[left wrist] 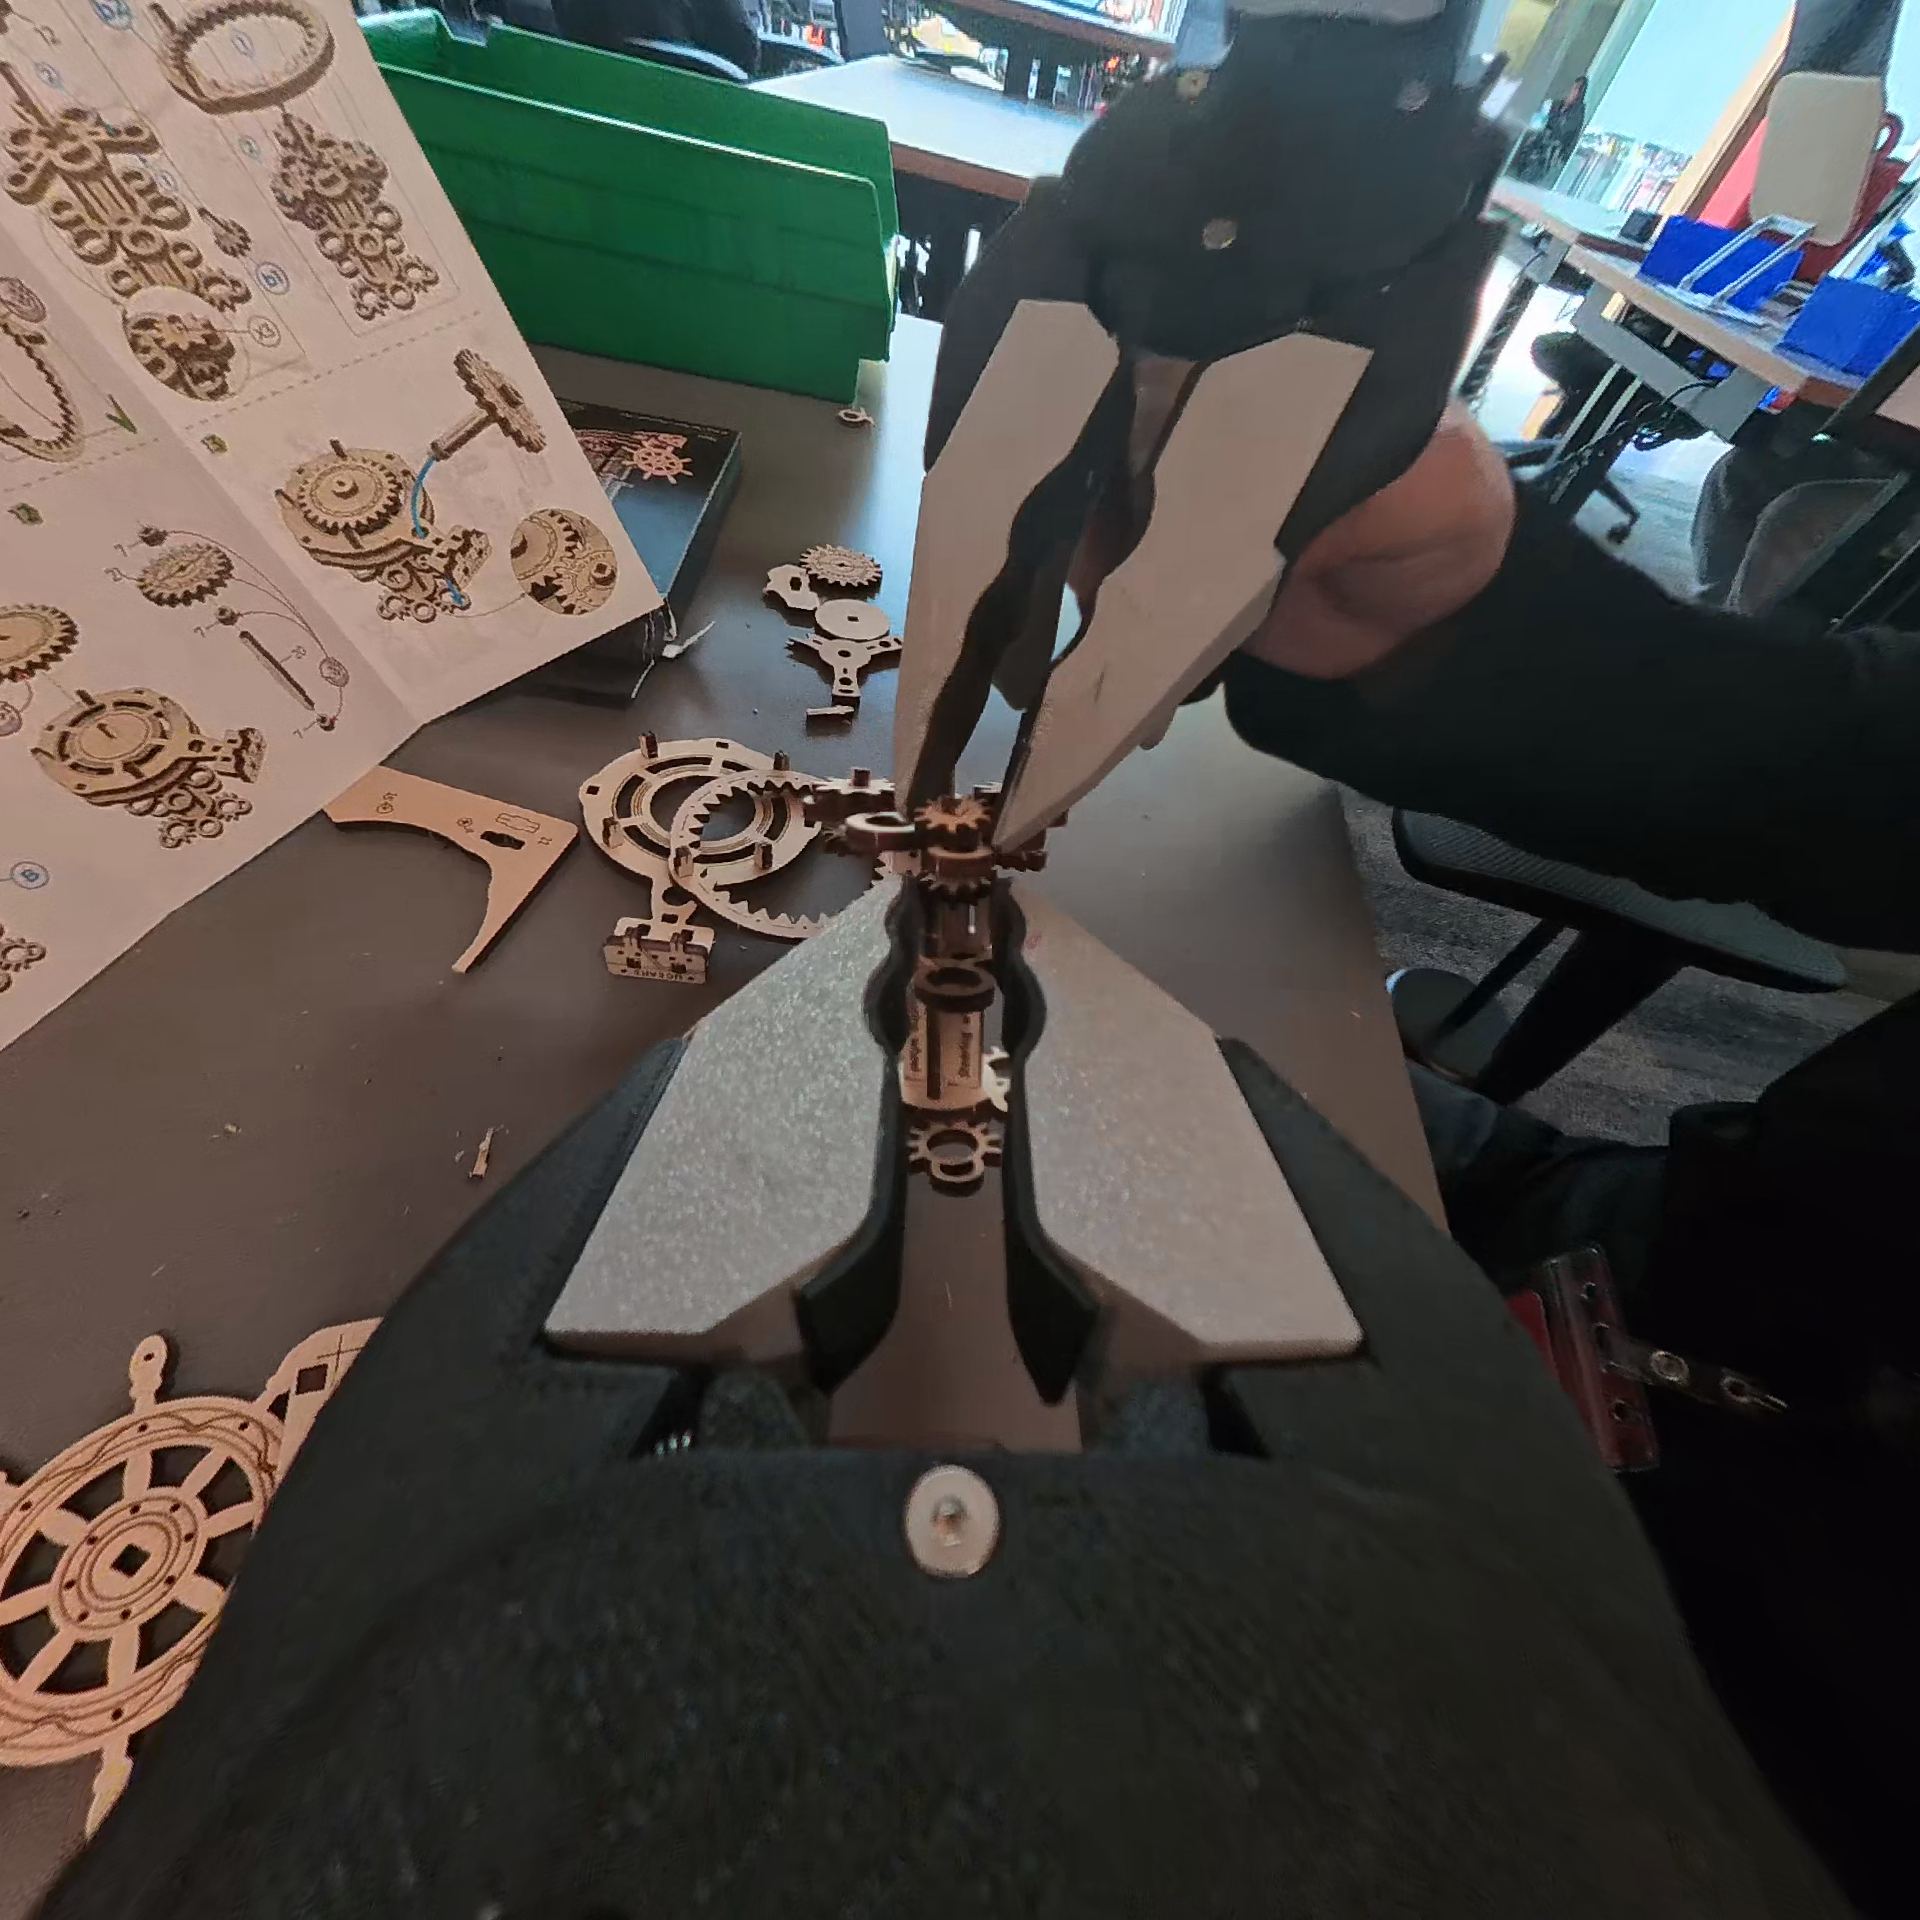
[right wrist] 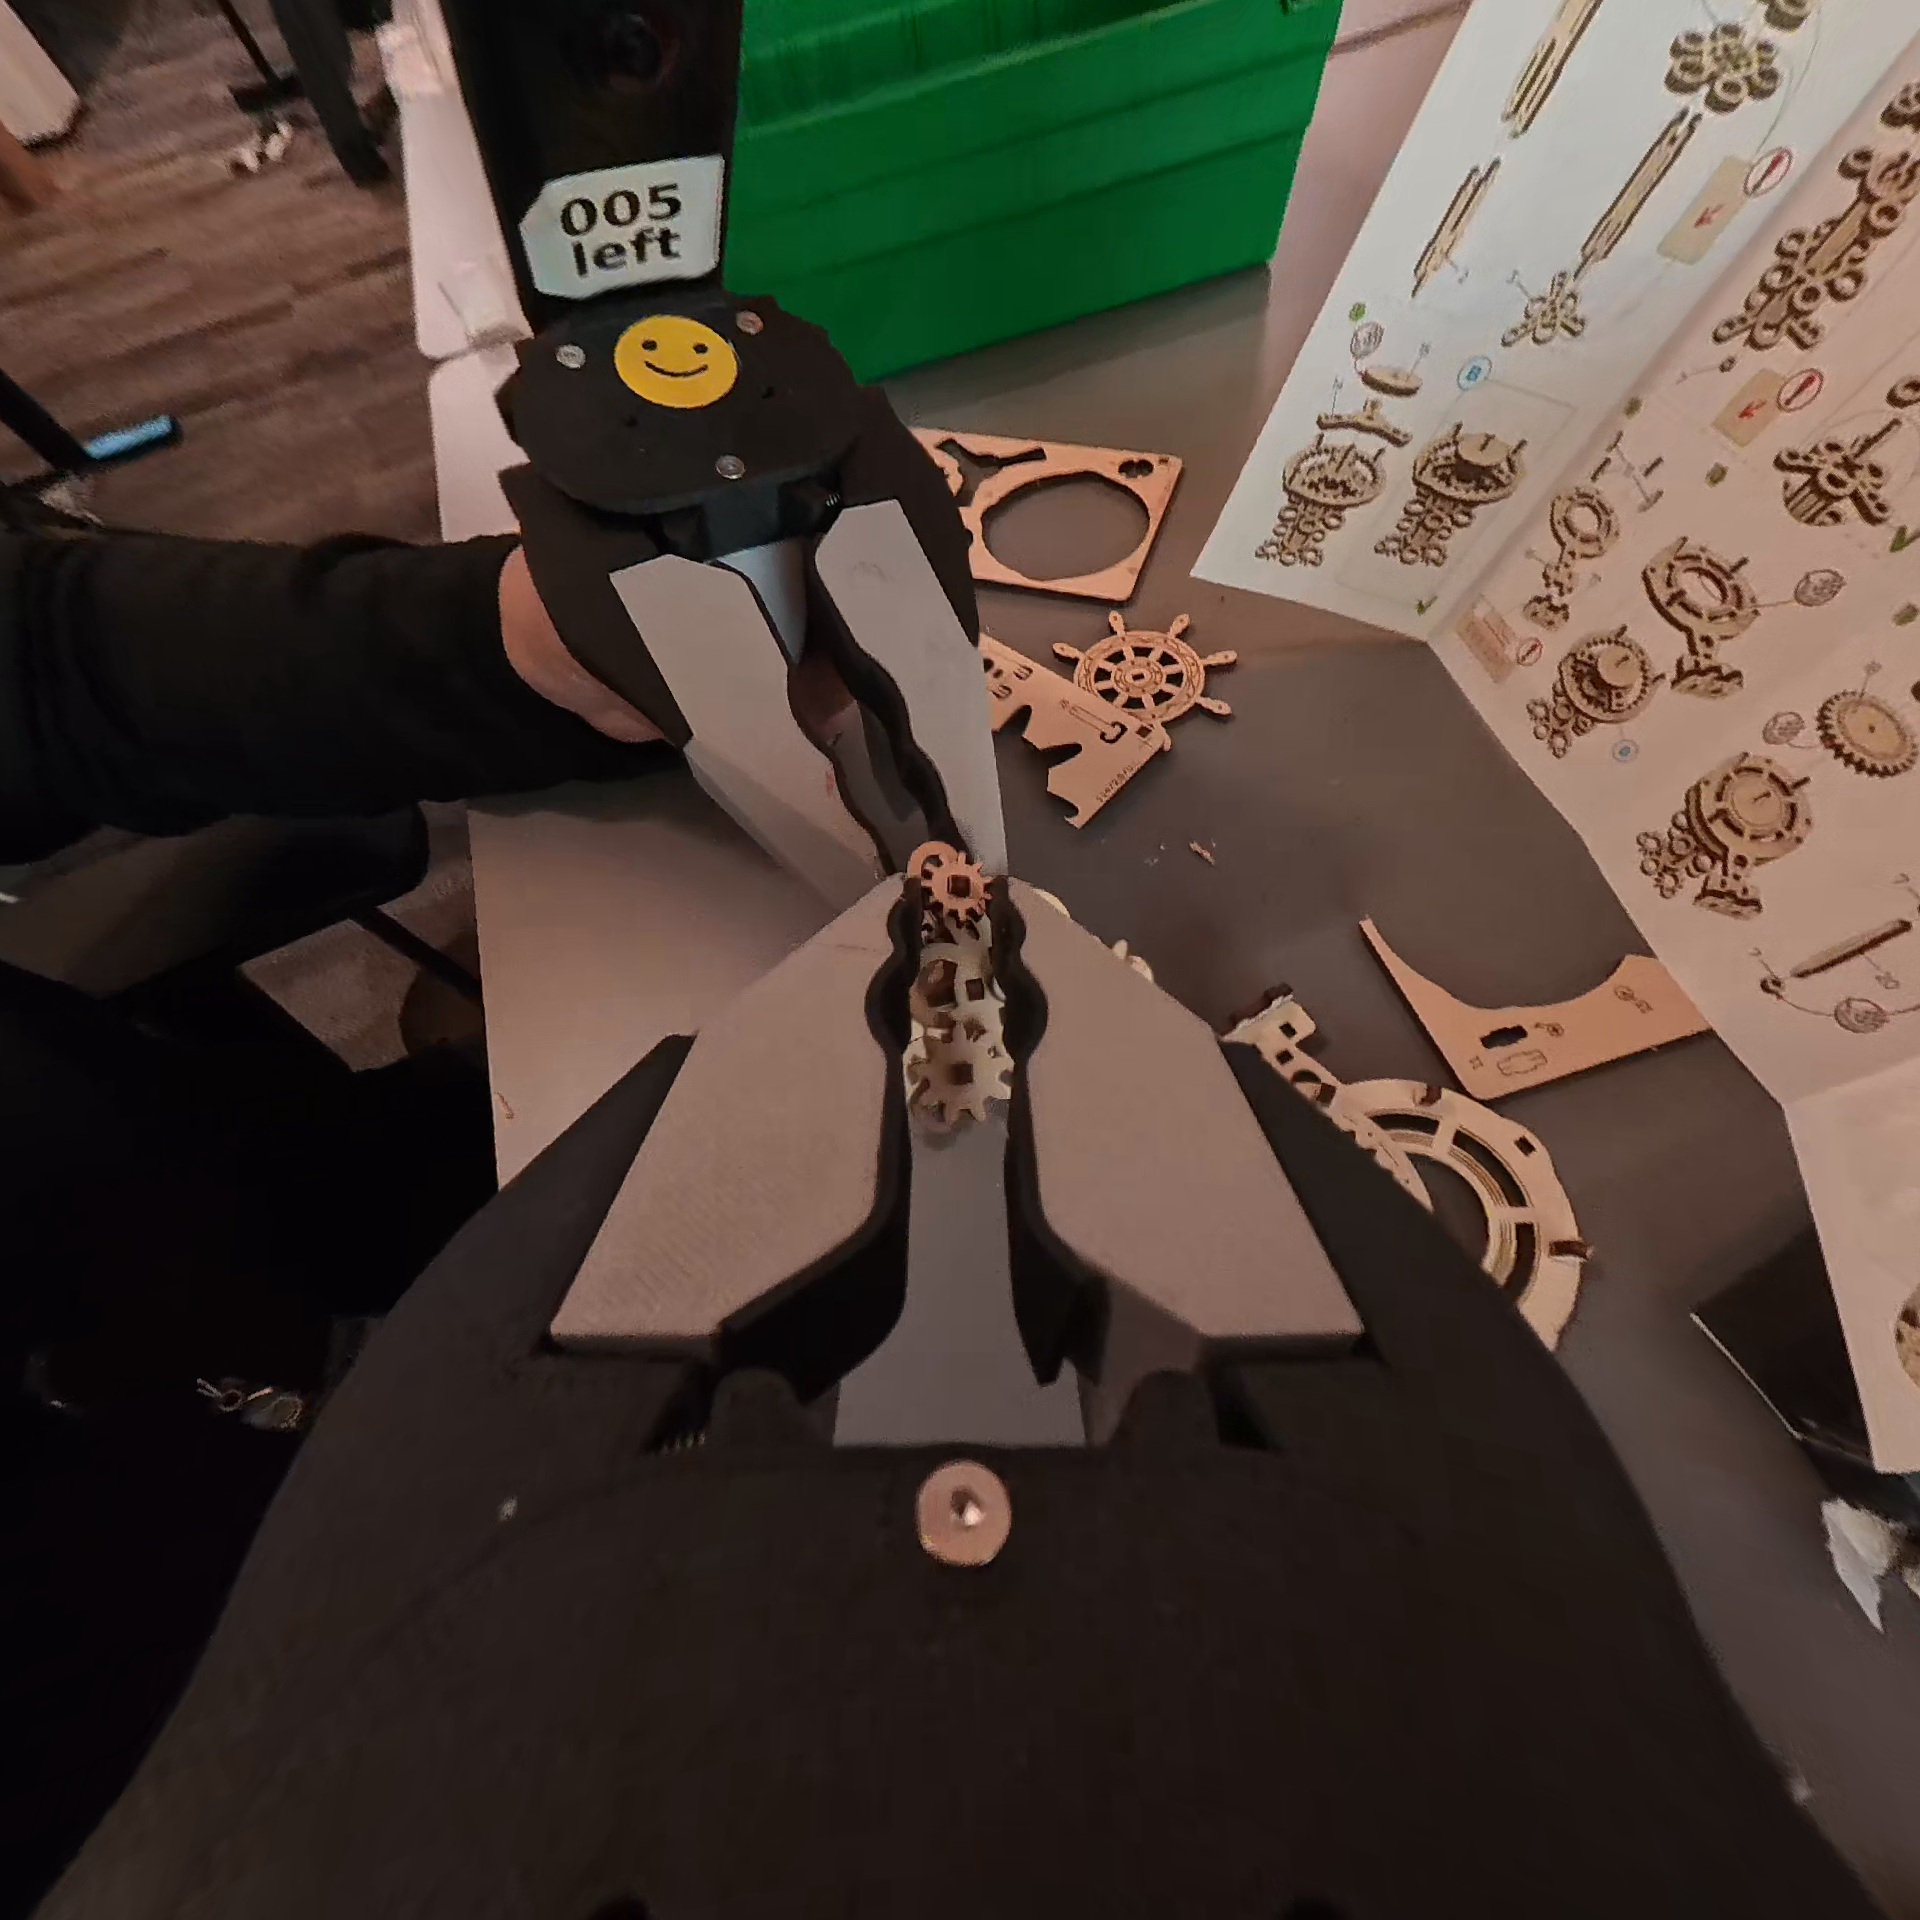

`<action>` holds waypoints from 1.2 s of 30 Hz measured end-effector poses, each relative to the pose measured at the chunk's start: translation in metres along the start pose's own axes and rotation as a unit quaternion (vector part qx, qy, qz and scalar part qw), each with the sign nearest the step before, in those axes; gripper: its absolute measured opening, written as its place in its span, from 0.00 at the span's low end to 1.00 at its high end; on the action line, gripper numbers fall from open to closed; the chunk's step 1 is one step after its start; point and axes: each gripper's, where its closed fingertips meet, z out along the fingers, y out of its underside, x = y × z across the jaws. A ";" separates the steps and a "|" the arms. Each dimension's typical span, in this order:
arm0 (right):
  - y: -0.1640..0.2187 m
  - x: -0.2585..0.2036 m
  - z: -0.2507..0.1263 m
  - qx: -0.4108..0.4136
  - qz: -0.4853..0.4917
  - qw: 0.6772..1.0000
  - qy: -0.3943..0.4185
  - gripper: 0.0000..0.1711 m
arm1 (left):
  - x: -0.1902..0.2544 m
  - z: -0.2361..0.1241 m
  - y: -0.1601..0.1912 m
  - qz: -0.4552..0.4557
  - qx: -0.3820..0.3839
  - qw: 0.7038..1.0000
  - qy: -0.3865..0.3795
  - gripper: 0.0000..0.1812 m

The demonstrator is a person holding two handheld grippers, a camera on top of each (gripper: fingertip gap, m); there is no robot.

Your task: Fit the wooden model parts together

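My left gripper [left wrist: 951, 896] is shut on a wooden shaft assembly [left wrist: 948, 1039] with small gears along it, held lengthwise between its fingers above the grey table [left wrist: 312, 1091]. My right gripper [left wrist: 956, 823] comes down from above, and its tips close on a small wooden gear [left wrist: 951, 816] at the far end of the shaft. In the right wrist view the right gripper [right wrist: 951, 883] pinches that small gear [right wrist: 954, 886], tip to tip with the left gripper [right wrist: 940, 847]. Pale gears [right wrist: 951, 1075] show through the gap between the right fingers.
A round wooden frame with a ring gear [left wrist: 707, 831] [right wrist: 1455, 1195] lies just beyond the grippers. Around it are an open instruction sheet [left wrist: 208, 416] [right wrist: 1662, 520], a green bin [left wrist: 644, 208], a ship's-wheel piece [left wrist: 125, 1558] [right wrist: 1143, 675], offcut sheets [left wrist: 457, 842] and loose parts [left wrist: 847, 623]. From either gripper's tips it is about 15 cm to the ship's-wheel piece [left wrist: 125, 1558]. The right camera catches it too, in the right wrist view [right wrist: 1143, 668].
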 end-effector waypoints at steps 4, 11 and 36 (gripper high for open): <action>-0.002 0.003 0.001 0.043 -0.023 0.999 0.020 0.05 | -0.002 -0.001 0.000 -0.027 0.009 1.000 0.009 0.05; -0.004 0.021 -0.005 0.071 -0.143 0.973 0.165 0.00 | -0.017 -0.007 0.009 -0.034 -0.009 0.999 -0.027 0.00; -0.003 0.011 -0.004 0.156 0.048 0.986 -0.046 0.00 | -0.005 -0.003 -0.006 0.041 0.015 0.999 -0.030 0.01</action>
